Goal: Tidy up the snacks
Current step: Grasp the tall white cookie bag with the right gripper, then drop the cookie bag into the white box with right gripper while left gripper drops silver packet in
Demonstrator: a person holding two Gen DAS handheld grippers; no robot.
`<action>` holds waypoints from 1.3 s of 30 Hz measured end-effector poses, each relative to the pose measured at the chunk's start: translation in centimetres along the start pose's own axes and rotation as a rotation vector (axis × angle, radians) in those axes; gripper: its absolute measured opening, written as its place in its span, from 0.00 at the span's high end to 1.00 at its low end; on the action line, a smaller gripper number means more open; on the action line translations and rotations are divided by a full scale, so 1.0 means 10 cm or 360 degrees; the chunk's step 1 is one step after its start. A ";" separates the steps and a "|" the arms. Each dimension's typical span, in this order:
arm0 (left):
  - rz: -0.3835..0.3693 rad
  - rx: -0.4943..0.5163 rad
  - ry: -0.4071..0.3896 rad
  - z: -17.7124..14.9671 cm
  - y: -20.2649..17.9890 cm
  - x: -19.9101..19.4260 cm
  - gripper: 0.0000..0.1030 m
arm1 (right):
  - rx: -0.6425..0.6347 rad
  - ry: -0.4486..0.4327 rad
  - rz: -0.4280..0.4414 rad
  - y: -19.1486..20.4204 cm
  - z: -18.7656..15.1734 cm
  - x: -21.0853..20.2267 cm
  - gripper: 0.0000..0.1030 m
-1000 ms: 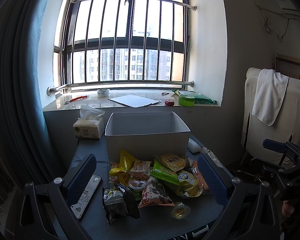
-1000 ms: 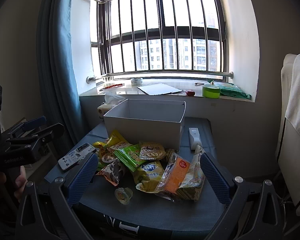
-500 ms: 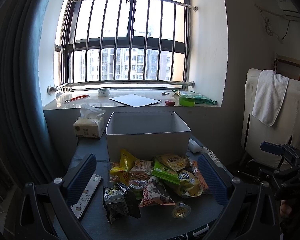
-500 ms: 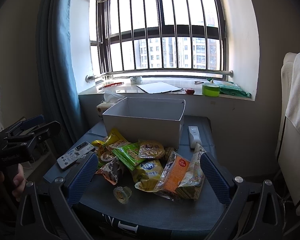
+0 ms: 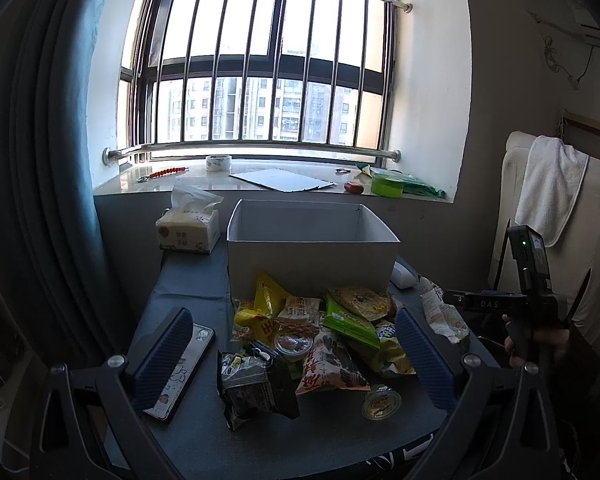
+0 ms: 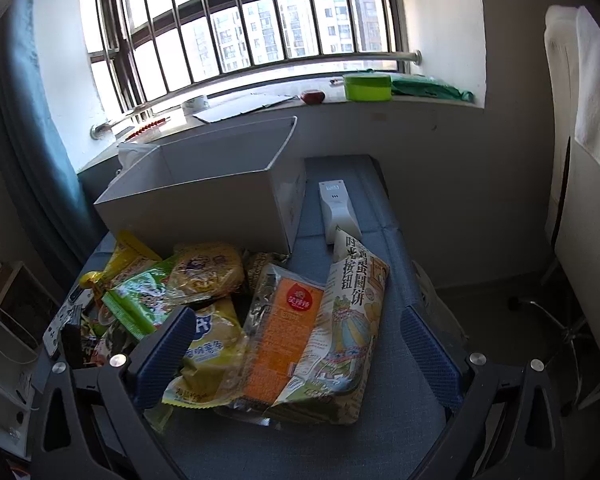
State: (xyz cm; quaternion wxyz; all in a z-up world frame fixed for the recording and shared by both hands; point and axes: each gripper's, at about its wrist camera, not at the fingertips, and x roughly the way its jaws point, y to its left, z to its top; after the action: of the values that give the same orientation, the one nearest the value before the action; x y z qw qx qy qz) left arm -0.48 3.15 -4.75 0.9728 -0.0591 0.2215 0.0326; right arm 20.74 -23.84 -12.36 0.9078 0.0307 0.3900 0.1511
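Snack packets (image 5: 324,332) lie heaped on the blue table (image 6: 380,420), touching the near wall of the empty white box (image 5: 312,256), presumably the destination. Right gripper (image 6: 296,344) hangs jaws apart, straddling the orange packet (image 6: 284,328) and egg-biscuit bag (image 6: 348,304), likely the first pick. Left gripper (image 5: 292,344) hovers jaws apart, holding nothing.

"DAS" on right gripper (image 5: 496,303), "鸡蛋圆饼" on tall snack bag (image 6: 340,312)

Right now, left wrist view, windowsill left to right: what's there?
Red beaded stick → tape roll → flat white sheet → small red object → green round container → green bag.
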 end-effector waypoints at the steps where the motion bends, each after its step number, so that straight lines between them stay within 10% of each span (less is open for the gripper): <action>1: 0.0005 -0.0008 0.0010 -0.02 0.03 0.02 0.00 | 0.0041 0.0044 -0.0026 -0.08 0.02 0.13 0.00; 8: -0.0008 -0.0007 0.0108 -0.18 0.18 0.20 0.00 | 0.0165 0.0269 -0.0021 -0.32 -0.05 0.65 0.04; 10: -0.0011 0.0067 0.0157 -0.25 0.19 0.29 0.00 | 0.0166 0.0333 -0.0010 -0.30 -0.12 0.74 0.44; 15: 0.0083 0.0182 0.0298 -0.44 0.26 0.58 0.00 | 0.0138 0.0298 0.0003 -0.30 -0.22 0.66 0.65; 31: 0.0022 -0.0167 0.0641 -0.68 0.57 1.49 0.01 | 0.0185 0.0047 0.0316 -0.10 -0.46 -0.42 0.66; 34: -0.0065 -0.0213 0.0692 -0.71 0.57 1.56 0.31 | 0.0168 0.0034 0.0360 -0.02 -0.49 -0.50 0.66; 39: -0.0067 -0.0138 0.0643 -0.69 0.51 1.44 0.43 | 0.0100 0.0022 0.0381 0.12 -0.48 -0.52 0.66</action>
State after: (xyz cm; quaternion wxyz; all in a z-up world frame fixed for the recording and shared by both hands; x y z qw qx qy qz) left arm 9.09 7.85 -17.66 0.9057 -0.1110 0.4091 0.0092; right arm 13.60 -24.57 -11.82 0.8792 0.1043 0.3943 0.2464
